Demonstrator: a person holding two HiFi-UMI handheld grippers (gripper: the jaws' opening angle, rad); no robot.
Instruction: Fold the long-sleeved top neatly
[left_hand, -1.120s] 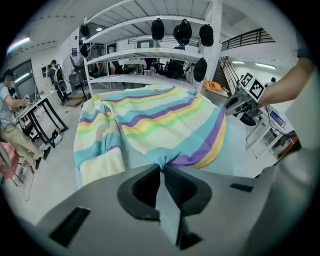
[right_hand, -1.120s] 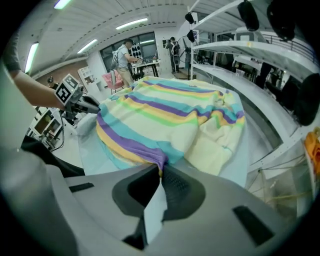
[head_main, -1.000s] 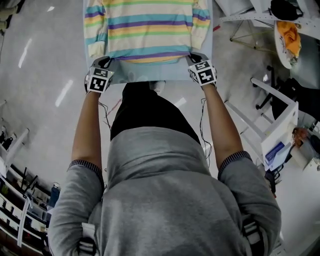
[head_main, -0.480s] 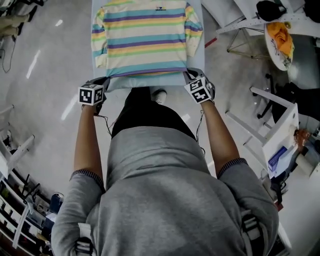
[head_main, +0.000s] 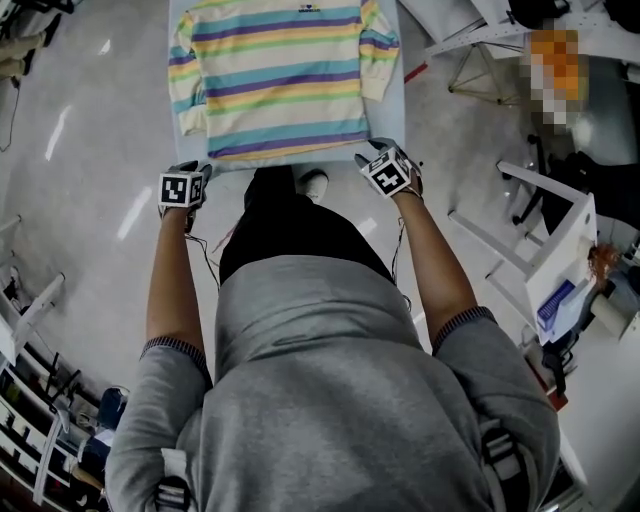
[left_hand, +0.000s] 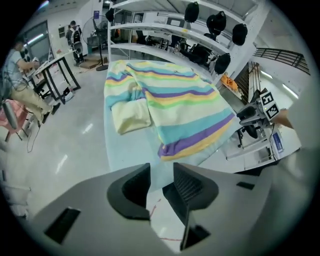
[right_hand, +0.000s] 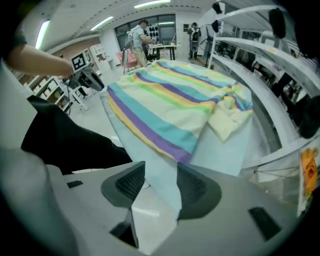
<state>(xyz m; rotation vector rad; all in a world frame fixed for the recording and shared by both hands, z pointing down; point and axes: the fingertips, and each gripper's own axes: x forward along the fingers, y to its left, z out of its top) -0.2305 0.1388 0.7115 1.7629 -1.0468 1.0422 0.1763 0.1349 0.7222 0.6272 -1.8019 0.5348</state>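
Lying flat on the pale blue counter, the pastel-striped long-sleeved top is near both counter corners, where jaws have just been opening: left gripper empty, right gripper loose around the counter cover's corner.

**Left gripper view.** Left gripper at bottom, jaws apart & just been opening. Pads press on nothing; cover's near edge & floor show thru the gap. Striped top lies flat on pale blue cover. One sleeve runs along the top's picture-left side, cream cuff toward the camera. Right gripper w/ marker cube at far right, near the top's hem corner. Bg: white shelves w/ dark round items hanging; person at far left.
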